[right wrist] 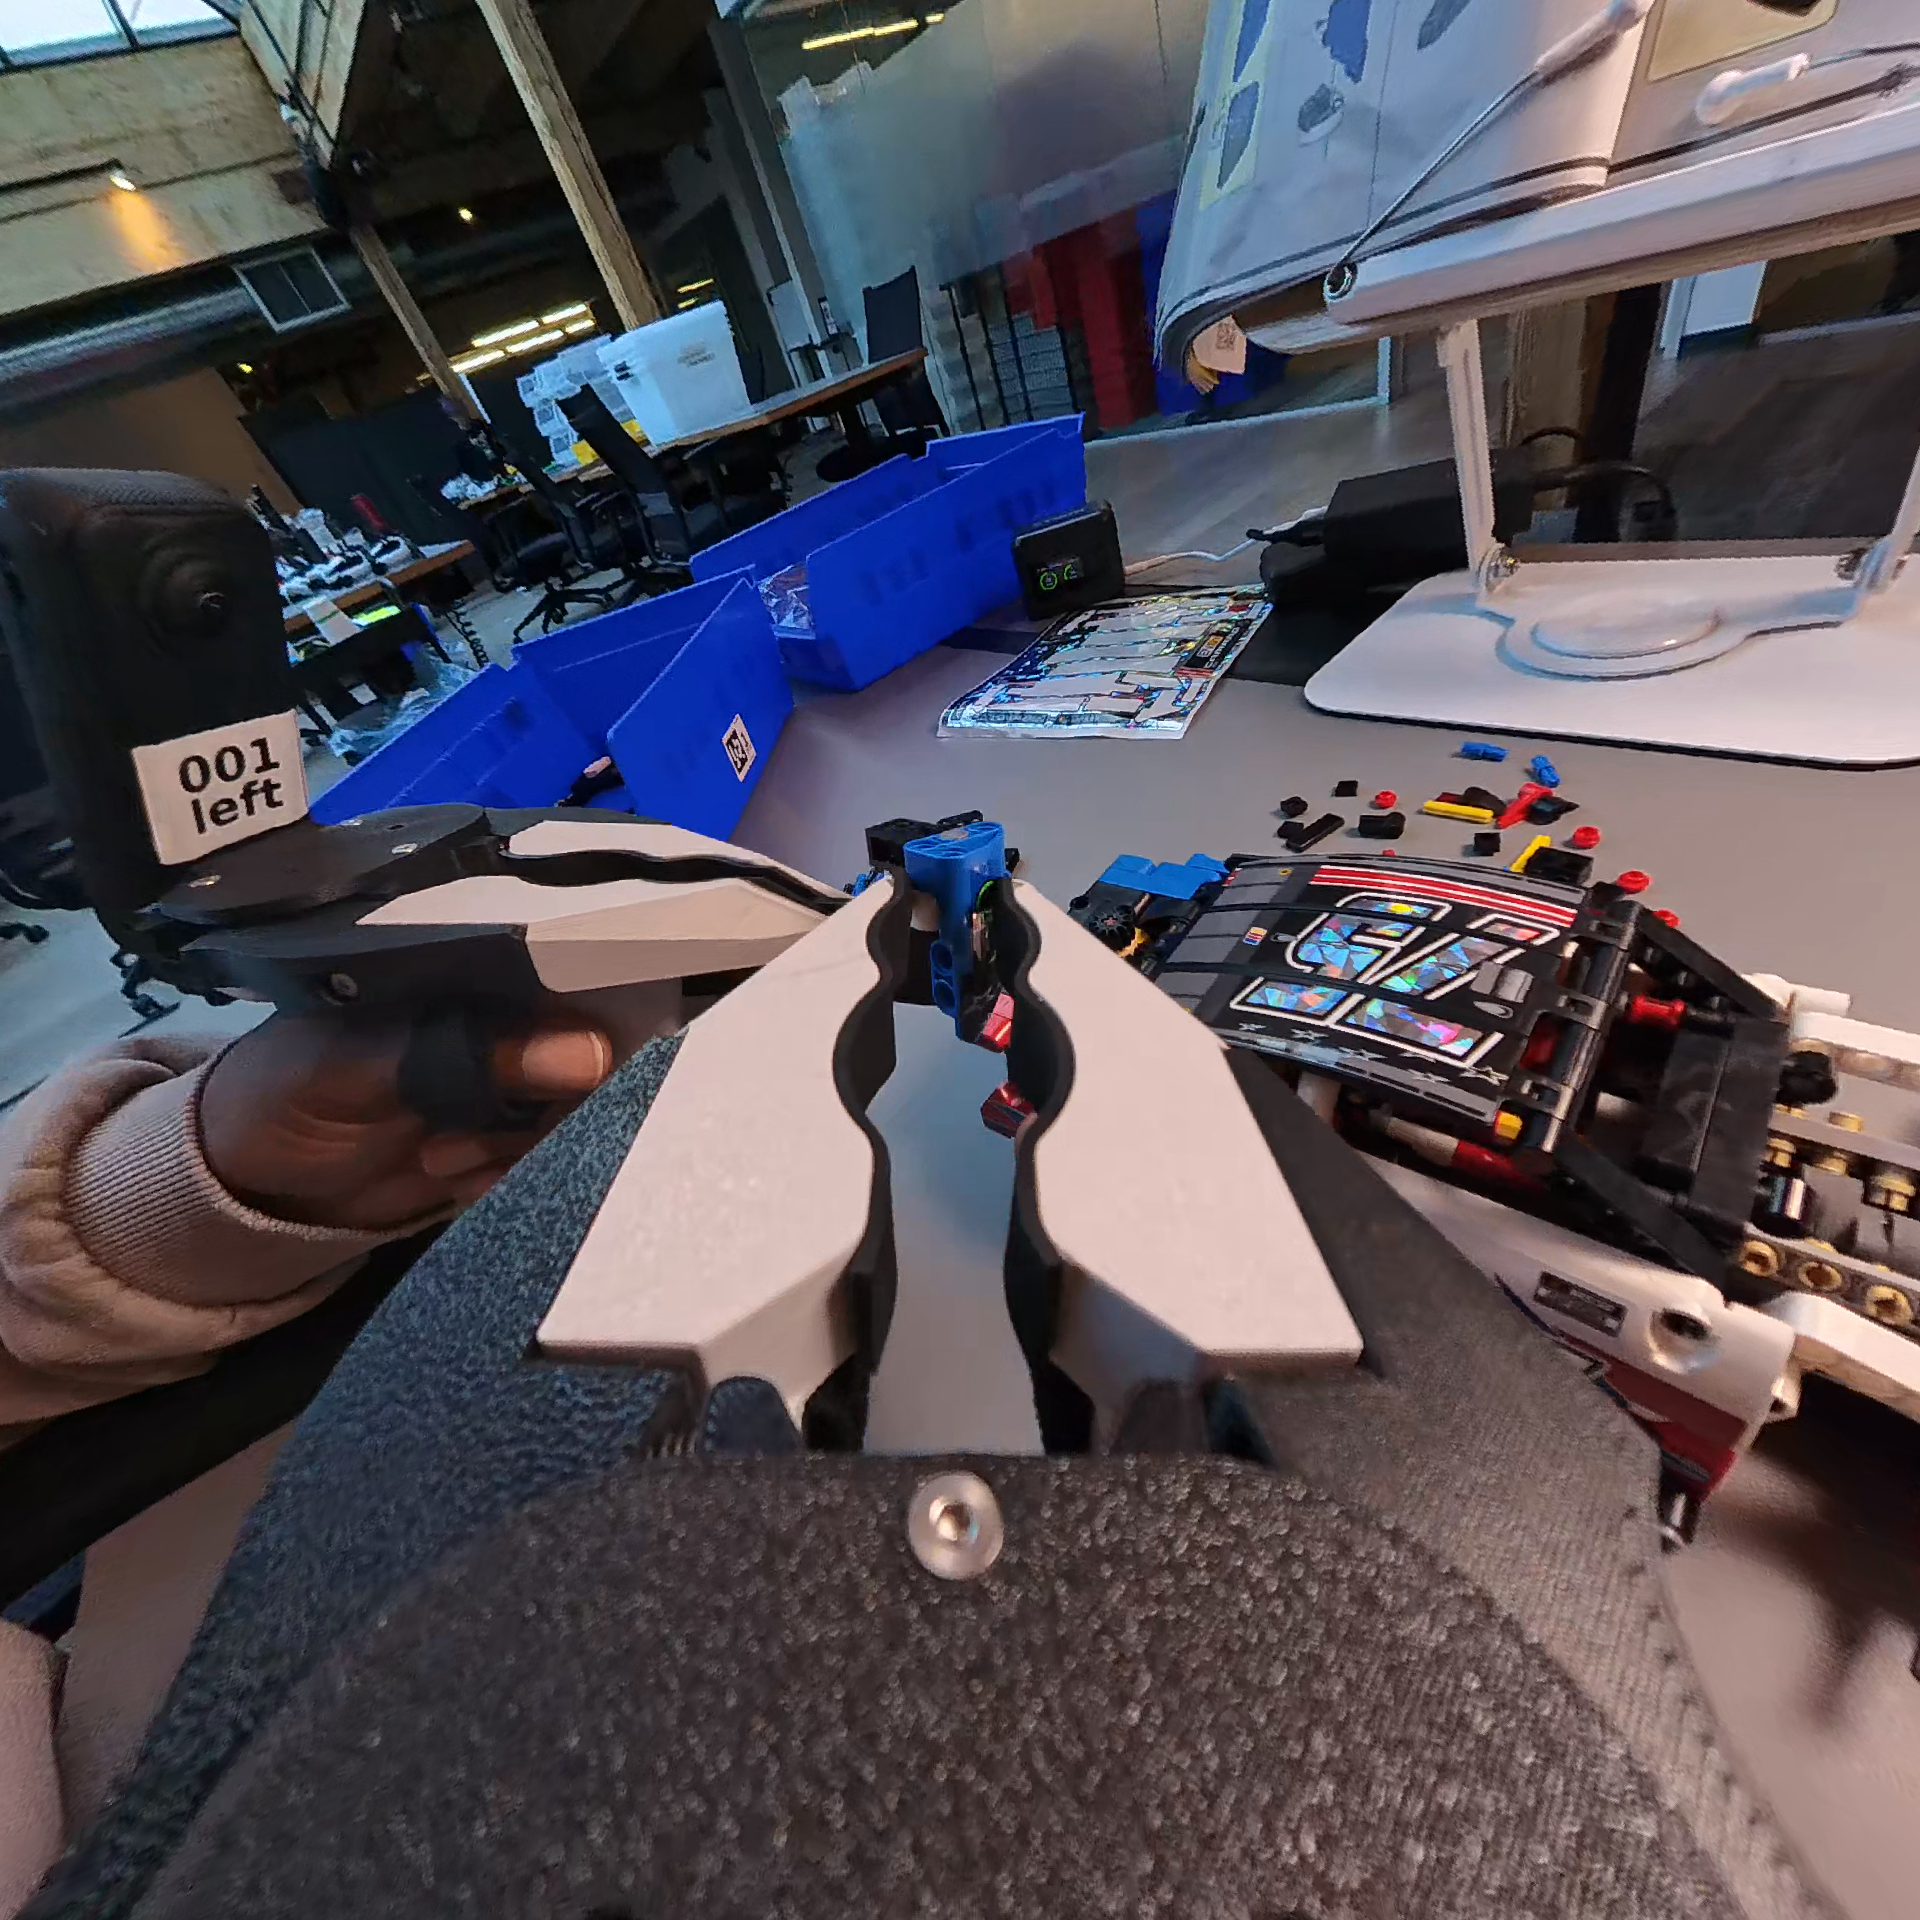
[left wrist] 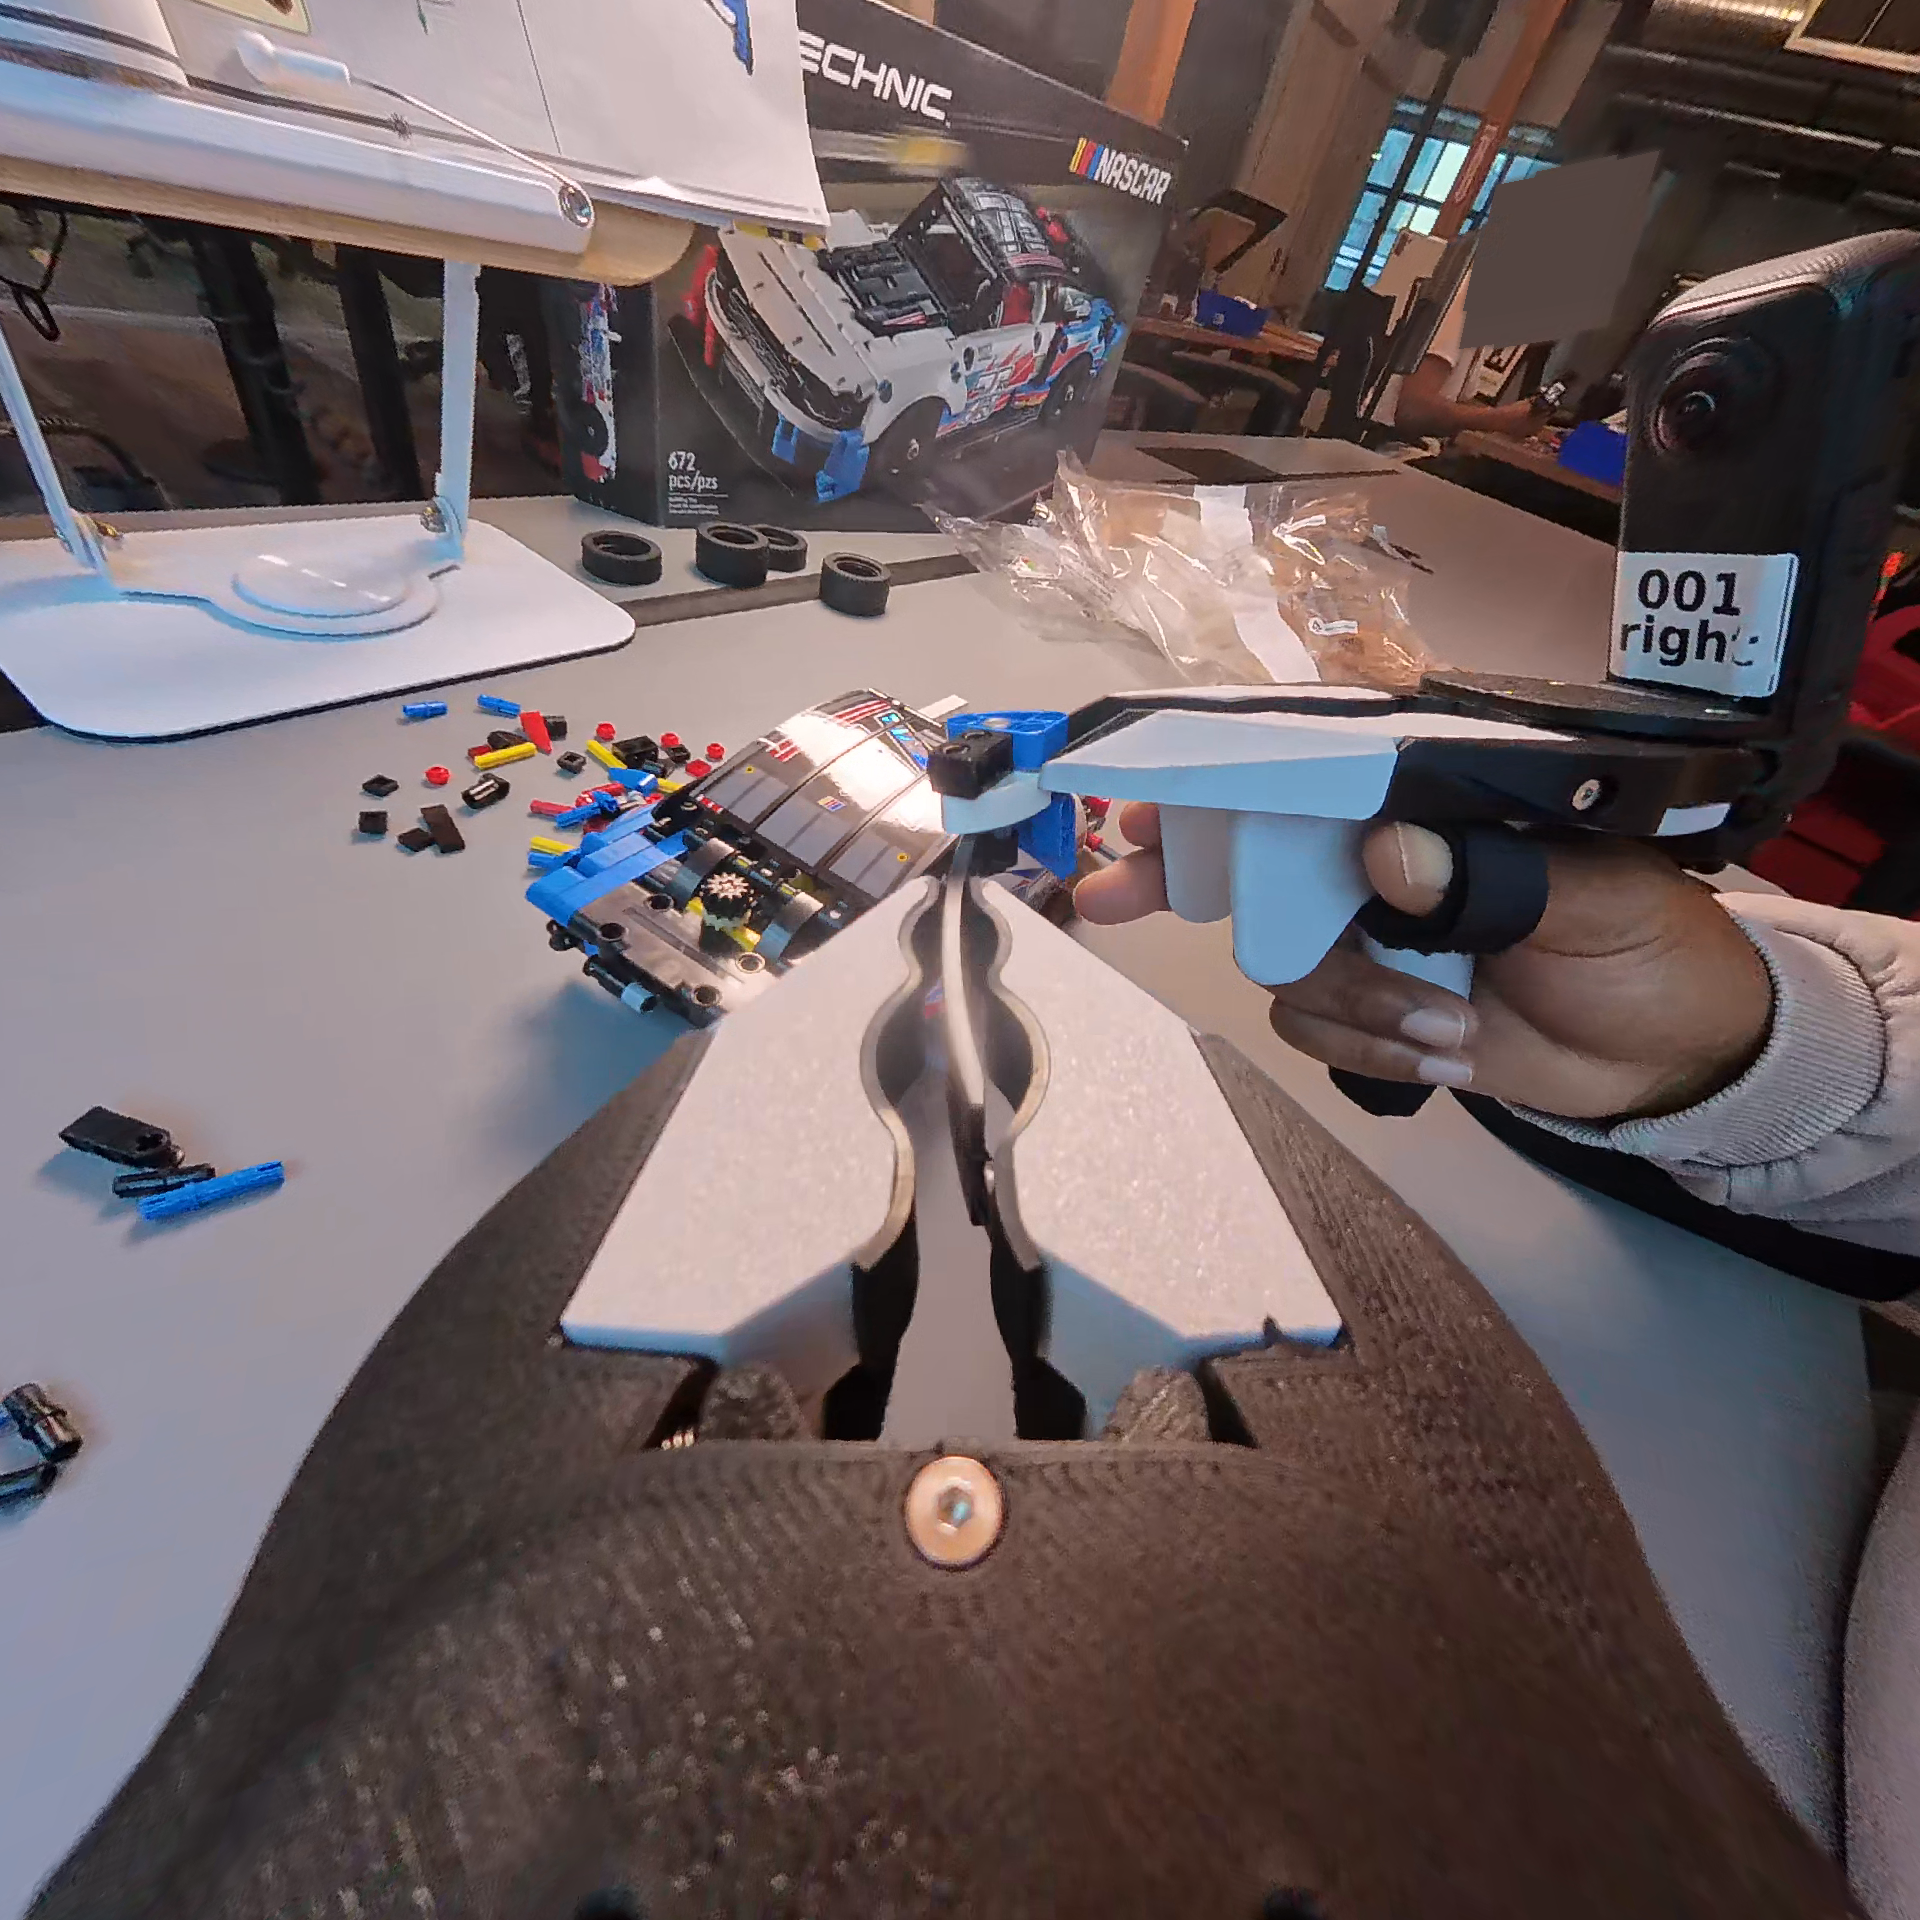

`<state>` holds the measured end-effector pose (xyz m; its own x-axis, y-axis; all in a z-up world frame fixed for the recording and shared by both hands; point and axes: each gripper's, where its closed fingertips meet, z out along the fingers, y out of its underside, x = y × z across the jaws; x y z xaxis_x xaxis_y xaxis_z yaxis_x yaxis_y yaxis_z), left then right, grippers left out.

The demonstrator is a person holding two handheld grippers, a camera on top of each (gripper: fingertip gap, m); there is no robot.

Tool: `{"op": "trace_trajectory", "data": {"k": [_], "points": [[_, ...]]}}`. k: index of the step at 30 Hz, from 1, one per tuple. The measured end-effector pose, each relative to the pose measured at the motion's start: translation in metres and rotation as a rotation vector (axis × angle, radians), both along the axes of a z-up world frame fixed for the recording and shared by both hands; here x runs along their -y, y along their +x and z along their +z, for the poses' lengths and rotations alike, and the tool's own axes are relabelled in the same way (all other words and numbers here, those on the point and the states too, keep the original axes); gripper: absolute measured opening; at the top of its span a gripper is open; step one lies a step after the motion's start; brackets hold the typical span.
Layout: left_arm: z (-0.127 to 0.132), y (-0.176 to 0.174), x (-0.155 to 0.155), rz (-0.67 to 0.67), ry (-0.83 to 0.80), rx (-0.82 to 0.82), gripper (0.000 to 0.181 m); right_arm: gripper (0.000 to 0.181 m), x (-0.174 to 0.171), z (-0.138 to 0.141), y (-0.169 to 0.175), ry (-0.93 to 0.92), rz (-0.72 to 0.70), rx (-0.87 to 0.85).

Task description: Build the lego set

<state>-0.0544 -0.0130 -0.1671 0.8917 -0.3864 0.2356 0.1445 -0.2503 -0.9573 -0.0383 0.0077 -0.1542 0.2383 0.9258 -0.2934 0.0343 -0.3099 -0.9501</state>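
Both grippers meet just in front of the lego car (right wrist: pixel 1434 997). The right gripper (right wrist: pixel 951 935) pinches a blue sub-assembly (right wrist: pixel 961 883); the left gripper (left wrist: pixel 961 883) clamps the thin black piece (left wrist: pixel 961 997) hanging beneath it.

A grey table (left wrist: pixel 312 987) fills the foreground; a white stand (left wrist: pixel 312 613) rests on it at ten o'clock in the left wrist view, under a tilted board. Behind, at two o'clock, blue-lit windows (left wrist: pixel 1455 197) break a dim wall beside wooden posts (left wrist: pixel 1153 52). In the right wrist view, a timber beam (right wrist: pixel 566 156) rises at eleven o'clock; ceiling strip lights (right wrist: pixel 520 338) glow at ten; desks (right wrist: pixel 790 400) and black office chairs (right wrist: pixel 623 488) stand behind blue bins (right wrist: pixel 914 561).
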Motion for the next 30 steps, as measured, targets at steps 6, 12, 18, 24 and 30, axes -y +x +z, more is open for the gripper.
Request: {"op": "trace_trajectory", "data": {"k": [6,12,18,24,30], "points": [[0.001,0.000,0.001,-0.035,0.006,0.028,0.000,0.013,0.001,0.001,0.001,-0.013,0.046,-0.012],[0.009,0.004,0.014,-0.260,-0.008,0.165,0.000,0.013,0.018,0.012,0.006,-0.065,0.332,-0.066],[0.013,0.019,0.028,-0.445,-0.009,0.218,0.000,0.012,0.038,0.010,0.025,-0.106,0.632,-0.056],[0.011,0.027,0.033,-0.490,-0.021,0.213,0.000,0.011,0.044,0.006,0.034,-0.097,0.715,-0.035],[0.009,0.035,0.040,-0.545,-0.004,0.166,0.000,0.011,0.051,0.003,0.044,-0.068,0.796,-0.020]]}}
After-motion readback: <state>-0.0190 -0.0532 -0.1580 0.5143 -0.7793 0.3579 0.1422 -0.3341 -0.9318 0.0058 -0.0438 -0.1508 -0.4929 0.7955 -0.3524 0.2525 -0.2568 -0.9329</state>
